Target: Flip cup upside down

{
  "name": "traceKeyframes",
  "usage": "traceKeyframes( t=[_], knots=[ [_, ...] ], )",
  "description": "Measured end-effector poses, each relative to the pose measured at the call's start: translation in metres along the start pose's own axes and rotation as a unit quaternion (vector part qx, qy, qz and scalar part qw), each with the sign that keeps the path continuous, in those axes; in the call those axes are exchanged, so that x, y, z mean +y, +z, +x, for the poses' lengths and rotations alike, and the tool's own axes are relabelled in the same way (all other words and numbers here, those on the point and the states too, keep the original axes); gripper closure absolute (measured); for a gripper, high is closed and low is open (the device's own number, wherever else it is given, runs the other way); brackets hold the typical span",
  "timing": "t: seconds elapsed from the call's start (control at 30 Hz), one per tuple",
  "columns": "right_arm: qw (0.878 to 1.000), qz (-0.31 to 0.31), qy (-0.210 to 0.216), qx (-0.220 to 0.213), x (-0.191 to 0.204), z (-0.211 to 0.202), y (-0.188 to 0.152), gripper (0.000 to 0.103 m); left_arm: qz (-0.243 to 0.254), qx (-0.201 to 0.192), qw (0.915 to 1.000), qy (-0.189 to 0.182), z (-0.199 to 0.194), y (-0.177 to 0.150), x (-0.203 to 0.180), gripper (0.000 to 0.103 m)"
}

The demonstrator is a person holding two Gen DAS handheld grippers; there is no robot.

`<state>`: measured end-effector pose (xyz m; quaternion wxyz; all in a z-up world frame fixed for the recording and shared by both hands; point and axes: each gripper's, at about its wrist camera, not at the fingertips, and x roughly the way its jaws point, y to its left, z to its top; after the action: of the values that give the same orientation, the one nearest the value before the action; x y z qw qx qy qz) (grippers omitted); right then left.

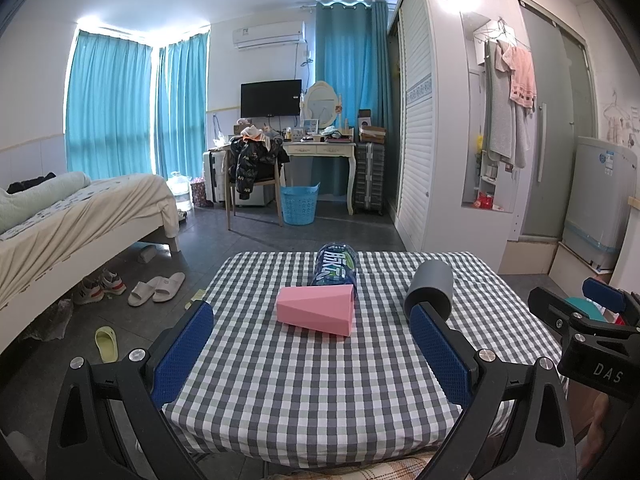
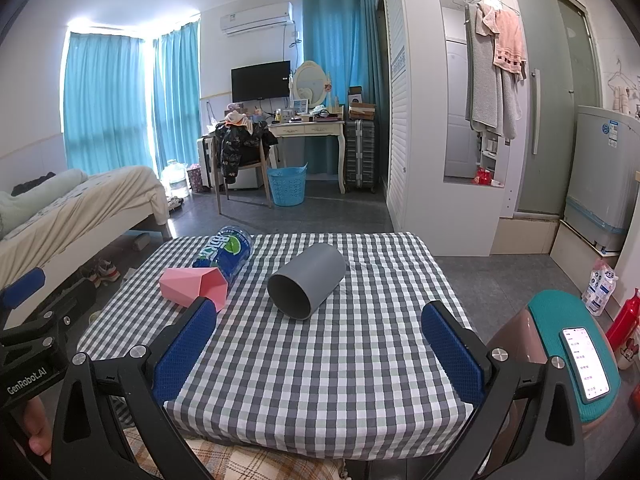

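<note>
A grey cup point(image 2: 307, 285) lies on its side on the checked tablecloth point(image 2: 320, 360), mouth toward me; it also shows in the left wrist view point(image 1: 431, 289). A pink faceted cup point(image 1: 316, 309) lies on its side mid-table, also in the right wrist view point(image 2: 194, 285). My left gripper point(image 1: 312, 340) is open and empty, just short of the pink cup. My right gripper point(image 2: 320, 340) is open and empty, just short of the grey cup. The right gripper also shows at the right edge of the left wrist view point(image 1: 580, 312).
A blue plastic bottle point(image 1: 335, 266) lies on its side behind the pink cup, touching it. A stool with a phone point(image 2: 586, 364) stands right of the table. A bed point(image 1: 80, 220) and slippers point(image 1: 156, 288) are on the left.
</note>
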<state>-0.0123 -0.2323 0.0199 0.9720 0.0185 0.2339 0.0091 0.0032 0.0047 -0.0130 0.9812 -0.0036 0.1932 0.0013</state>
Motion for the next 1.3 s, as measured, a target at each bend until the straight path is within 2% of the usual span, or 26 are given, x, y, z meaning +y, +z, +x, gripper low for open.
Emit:
traceKeyframes(
  t=[0.43, 0.67, 0.87, 1.1, 1.3],
  knots=[
    [1.0, 0.003, 0.001, -0.003, -0.003, -0.001, 0.003, 0.0, 0.009, 0.001, 0.9999, -0.014, -0.001, -0.002, -0.01, 0.001],
    [1.0, 0.019, -0.01, -0.01, -0.026, 0.001, 0.015, 0.0, 0.035, 0.013, 0.9987, -0.033, 0.015, 0.01, -0.041, 0.001],
    [0.999, 0.038, -0.039, 0.005, -0.063, 0.026, 0.022, 0.0, 0.055, 0.049, 0.9956, -0.058, 0.055, 0.017, -0.079, 0.001],
    [0.995, 0.068, -0.063, 0.038, -0.11, 0.068, 0.023, 0.0, 0.088, 0.094, 0.9873, -0.093, 0.118, 0.022, -0.128, 0.001],
    [0.992, 0.077, -0.069, 0.065, -0.132, 0.102, 0.017, 0.0, 0.099, 0.119, 0.9825, -0.103, 0.167, 0.018, -0.151, 0.001]
  ],
)
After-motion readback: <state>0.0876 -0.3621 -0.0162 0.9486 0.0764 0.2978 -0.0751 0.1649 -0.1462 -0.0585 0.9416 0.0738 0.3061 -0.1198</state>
